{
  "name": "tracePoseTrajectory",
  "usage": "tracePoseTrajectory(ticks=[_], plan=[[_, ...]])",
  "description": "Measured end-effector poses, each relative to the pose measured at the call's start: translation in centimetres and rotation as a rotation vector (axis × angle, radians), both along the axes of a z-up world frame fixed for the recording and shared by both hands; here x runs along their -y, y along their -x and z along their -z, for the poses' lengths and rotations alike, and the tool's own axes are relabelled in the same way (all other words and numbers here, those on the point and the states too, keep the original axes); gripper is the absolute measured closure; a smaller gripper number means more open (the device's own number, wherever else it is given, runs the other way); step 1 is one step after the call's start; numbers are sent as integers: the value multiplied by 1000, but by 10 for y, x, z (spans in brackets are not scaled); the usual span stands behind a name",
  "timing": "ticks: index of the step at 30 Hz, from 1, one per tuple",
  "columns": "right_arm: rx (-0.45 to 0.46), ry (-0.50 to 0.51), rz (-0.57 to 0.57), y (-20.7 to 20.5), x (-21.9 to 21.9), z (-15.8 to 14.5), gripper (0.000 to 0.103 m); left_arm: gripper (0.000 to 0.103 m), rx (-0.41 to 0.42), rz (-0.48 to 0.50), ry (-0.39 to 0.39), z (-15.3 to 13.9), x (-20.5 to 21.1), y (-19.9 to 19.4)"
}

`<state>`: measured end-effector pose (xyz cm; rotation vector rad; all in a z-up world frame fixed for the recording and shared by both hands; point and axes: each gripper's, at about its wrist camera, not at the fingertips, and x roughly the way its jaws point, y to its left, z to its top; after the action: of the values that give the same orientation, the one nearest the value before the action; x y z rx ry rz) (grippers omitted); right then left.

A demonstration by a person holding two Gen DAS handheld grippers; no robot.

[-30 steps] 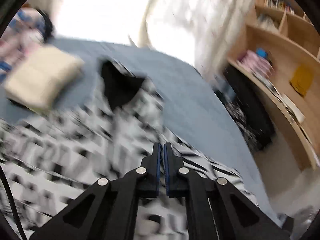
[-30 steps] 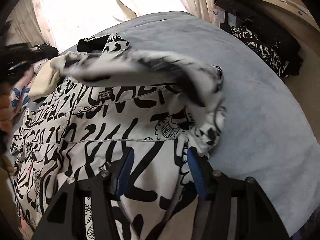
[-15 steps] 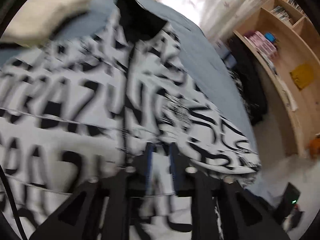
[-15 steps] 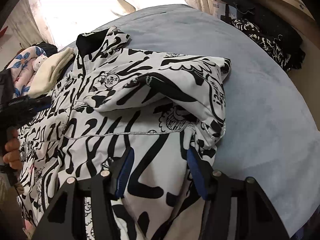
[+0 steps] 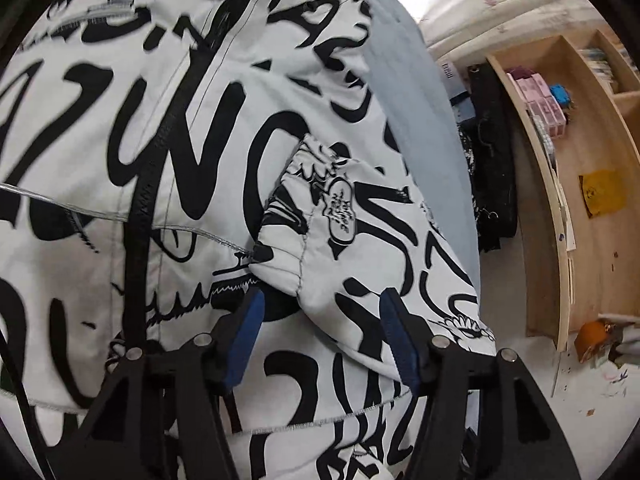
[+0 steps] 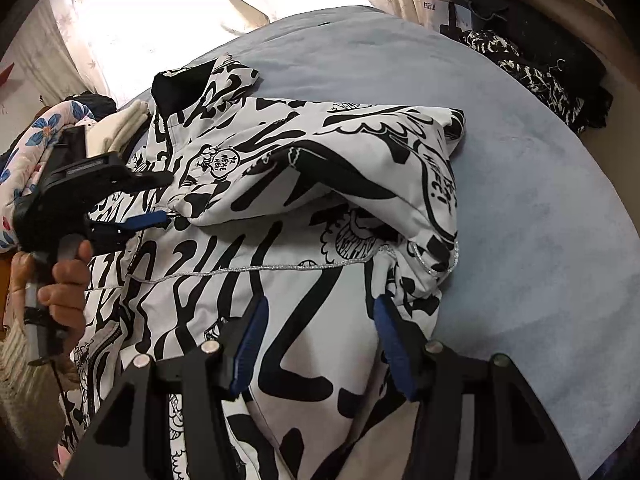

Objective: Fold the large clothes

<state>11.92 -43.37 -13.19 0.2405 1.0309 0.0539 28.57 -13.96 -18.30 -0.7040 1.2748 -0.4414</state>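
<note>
Both grippers gape empty: left gripper [image 5: 320,320] at the folded sleeve [image 5: 360,248] cuff, right gripper [image 6: 316,336] over the jacket [image 6: 240,264] on the bed [image 6: 520,200]. Press the sleeve flat, then fold toward nine o'clock.

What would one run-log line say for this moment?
step: sleeve folded across jacket | left gripper: open, at cuff | right gripper: open, above jacket | surface: blue bed

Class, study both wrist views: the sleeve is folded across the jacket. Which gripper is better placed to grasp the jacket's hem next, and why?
Right. The right gripper is open just above the jacket body toward its lower part. The left gripper is open too, but sits by the sleeve cuff.
</note>
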Motion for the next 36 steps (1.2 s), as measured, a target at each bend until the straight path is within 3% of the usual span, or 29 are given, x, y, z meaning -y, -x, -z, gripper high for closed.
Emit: tracePoseTrajectory(ticks=[7, 8, 9, 10, 11, 12, 14, 18, 22, 26, 30, 32, 34, 36], plan=[[5, 12, 3, -1, -1, 3, 48, 46, -14, -51, 50, 24, 21, -17], [6, 18, 4, 0, -2, 3, 48, 51, -7, -67, 45, 24, 23, -19], [6, 28, 5, 0, -2, 4, 48, 81, 8, -78, 27, 23, 26, -21], [5, 37, 8, 0, -2, 3, 48, 94, 17, -73, 8, 22, 29, -24], [5, 42, 10, 1, -2, 3, 48, 94, 27, -71, -19, 17, 31, -26], [4, 49, 12, 1, -2, 3, 48, 95, 59, -81, -64, 8, 34, -26], [4, 68, 24, 1, 1, 2, 48, 97, 202, -123, -145, -32, 33, -20], [5, 69, 50, 1, 11, 1, 48, 97, 432, -247, -166, -104, 6, 8], [5, 73, 59, -2, 14, 1, 48, 97, 504, -296, -230, -121, -20, 45], [-15, 106, 75, -8, 11, 2, 48, 97, 456, -269, -329, -90, -33, 77], [-58, 156, 91, -13, 10, 7, 48, 95, 272, -203, -422, -31, -37, 86], [-70, 158, 85, -12, 9, 6, 48, 92, 186, -187, -386, -12, -47, 79], [-75, 146, 71, -8, 10, -1, 48, 74, 124, -172, -313, -7, -59, 77], [-72, 106, 53, -2, 9, -10, 48, 62, 117, -159, -288, -16, -69, 76]])
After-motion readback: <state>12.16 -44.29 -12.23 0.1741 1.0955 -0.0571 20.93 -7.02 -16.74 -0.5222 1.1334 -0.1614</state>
